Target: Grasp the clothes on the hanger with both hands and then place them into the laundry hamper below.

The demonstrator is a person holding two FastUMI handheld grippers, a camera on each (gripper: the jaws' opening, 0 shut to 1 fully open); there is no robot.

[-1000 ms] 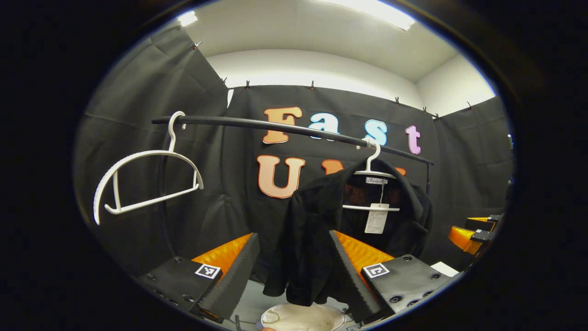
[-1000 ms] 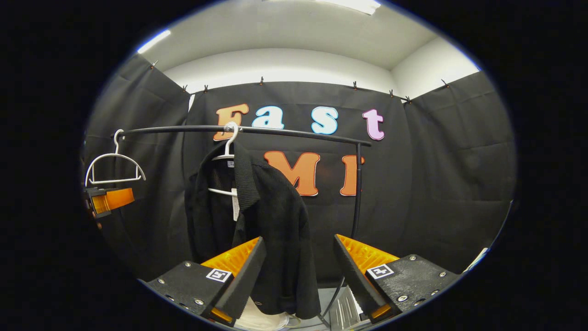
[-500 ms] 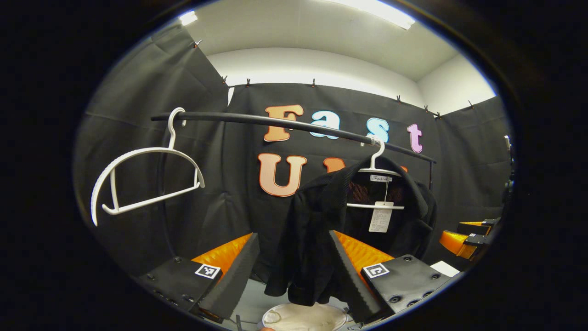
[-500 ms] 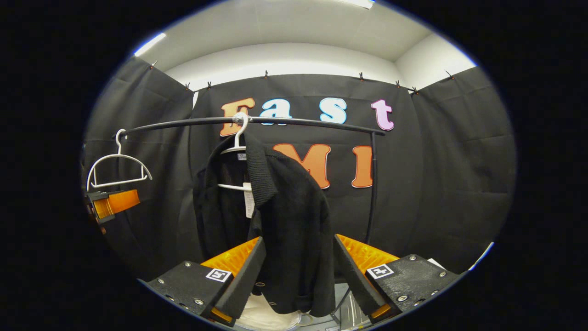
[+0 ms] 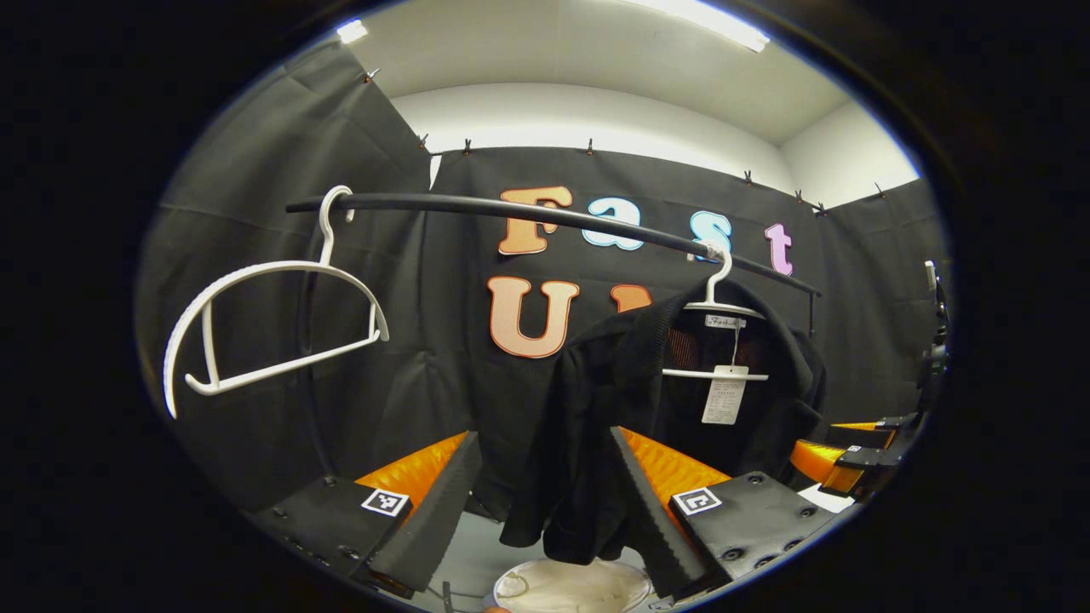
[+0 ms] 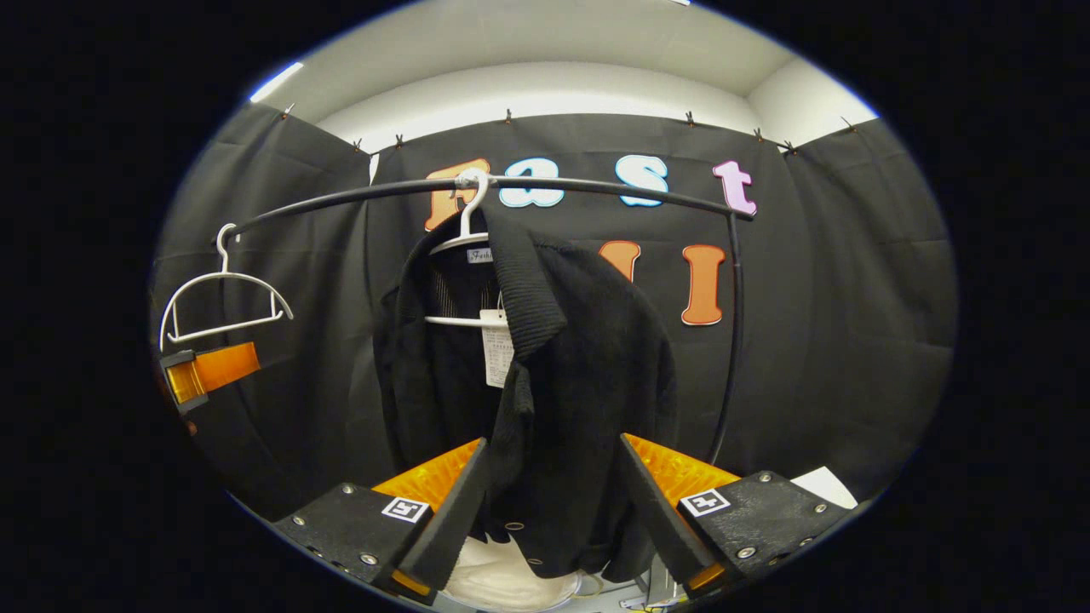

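1. Left gripper view: the left tongs [image 5: 545,494] fill the bottom centre of the frame with their fingers spread wide, holding nothing.
2. The black garment [image 5: 596,426] hangs right of centre, and its lower hem shows in the gap between the fingers. Whether cloth and fingers touch, I cannot tell.
3. The garment sits on a white hanger [image 5: 719,306] hooked on the black rail [image 5: 511,211], which crosses the upper middle of the frame. A paper tag [image 5: 722,400] dangles at the collar.
4. A bare white hanger [image 5: 264,332] hangs from the rail at the left of the frame.
5. A white hamper [image 5: 570,587] shows at the bottom edge, directly under the garment.
6. The right tongs [image 5: 839,451] appear at the far right edge, beside the garment, pointing toward it.
7. Right gripper view: the right tongs [image 6: 552,502] sit at bottom centre, fingers wide apart and gripping nothing.
8. The garment [image 6: 545,383] fills the middle of the frame, its buttoned hem hanging between the fingers; contact is unclear.
9. Its hanger [image 6: 464,234] hooks the rail [image 6: 596,183] at upper centre; the bare hanger [image 6: 221,298] is at the left.
10. The left tongs [image 6: 209,375] show at the left edge, just below the bare hanger.
11. The hamper [image 6: 502,579] is at the bottom, under the hem.
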